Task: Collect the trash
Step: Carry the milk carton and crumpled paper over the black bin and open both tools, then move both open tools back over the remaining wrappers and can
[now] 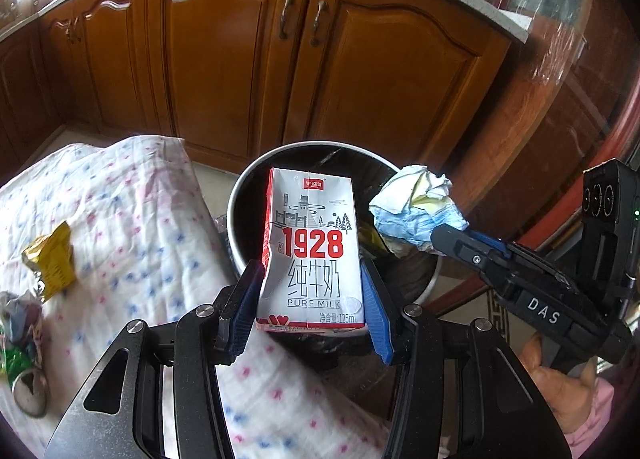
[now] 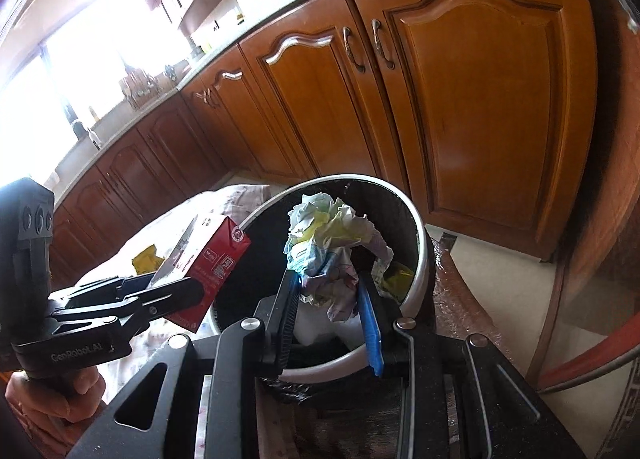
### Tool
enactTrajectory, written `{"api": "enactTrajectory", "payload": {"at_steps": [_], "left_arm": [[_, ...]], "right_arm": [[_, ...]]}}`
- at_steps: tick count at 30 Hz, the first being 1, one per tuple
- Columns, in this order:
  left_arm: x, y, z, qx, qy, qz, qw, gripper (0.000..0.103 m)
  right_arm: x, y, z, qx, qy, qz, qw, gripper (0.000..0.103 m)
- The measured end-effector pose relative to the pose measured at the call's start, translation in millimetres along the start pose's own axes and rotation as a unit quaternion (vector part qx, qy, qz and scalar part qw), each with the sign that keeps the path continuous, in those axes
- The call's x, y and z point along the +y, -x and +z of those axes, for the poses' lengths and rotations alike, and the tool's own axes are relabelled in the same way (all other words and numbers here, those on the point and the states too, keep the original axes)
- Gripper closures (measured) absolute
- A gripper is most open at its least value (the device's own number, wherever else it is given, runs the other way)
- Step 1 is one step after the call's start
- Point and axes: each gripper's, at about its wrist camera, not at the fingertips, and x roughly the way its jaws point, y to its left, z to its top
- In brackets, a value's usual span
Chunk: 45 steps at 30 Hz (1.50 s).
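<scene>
My left gripper [image 1: 310,279] is shut on a white and red "1928" milk carton [image 1: 310,251] and holds it upright over the near rim of a round black-lined bin [image 1: 240,195]. My right gripper [image 2: 330,279] is shut on a crumpled white, blue and yellow paper ball [image 2: 332,243] above the bin's opening [image 2: 416,235]. In the left wrist view the right gripper [image 1: 444,237] comes in from the right with the paper ball [image 1: 416,207]. In the right wrist view the left gripper [image 2: 168,283] holds the carton [image 2: 216,259] at the bin's left.
A table with a white dotted cloth [image 1: 140,227] lies left of the bin, with a yellow wrapper [image 1: 50,259] and more crumpled trash [image 1: 18,323] on it. Brown kitchen cabinets [image 1: 240,59] stand behind. A red-rimmed round table [image 2: 592,355] is at right.
</scene>
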Motion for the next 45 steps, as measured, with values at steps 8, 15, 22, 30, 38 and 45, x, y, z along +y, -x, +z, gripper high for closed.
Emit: {"api": "enactTrajectory", "payload": {"at_steps": [8,15,22,30,38,45], "left_arm": [[-1.5,-17.7,7.6,0.025,-0.002,0.005,0.9997,0.054],[-0.8,-11.6,6.9,0.013,0.007,0.007,0.9999,0.04],[13.2,14.5,-8.6,-0.011,0.036,0.002,0.9993,0.036],[38.8,46.3,-44.7,-0.035,0.087,-0.006,0.9956,0.033],[71.7,75.1,-91.6,-0.047,0.128,0.018,0.9904,0.032],[102.3,99.8,-125.1,-0.056,0.165,0.042,0.9838,0.032]], "right_arm": [[-3.2,-6.3,7.8,0.002,-0.004,0.0,1.0,0.05],[-9.9,6.0,1.6,-0.019,-0.03,0.011,0.999,0.035],[2.9,22.1,-16.7,-0.045,-0.042,0.028,0.998,0.01],[36.5,29.4,-41.0,-0.045,-0.031,0.056,0.997,0.009],[62.9,27.6,-58.7,-0.034,-0.028,0.078,0.996,0.008],[90.4,17.9,-73.4,-0.009,-0.02,0.1,0.995,0.008]]}}
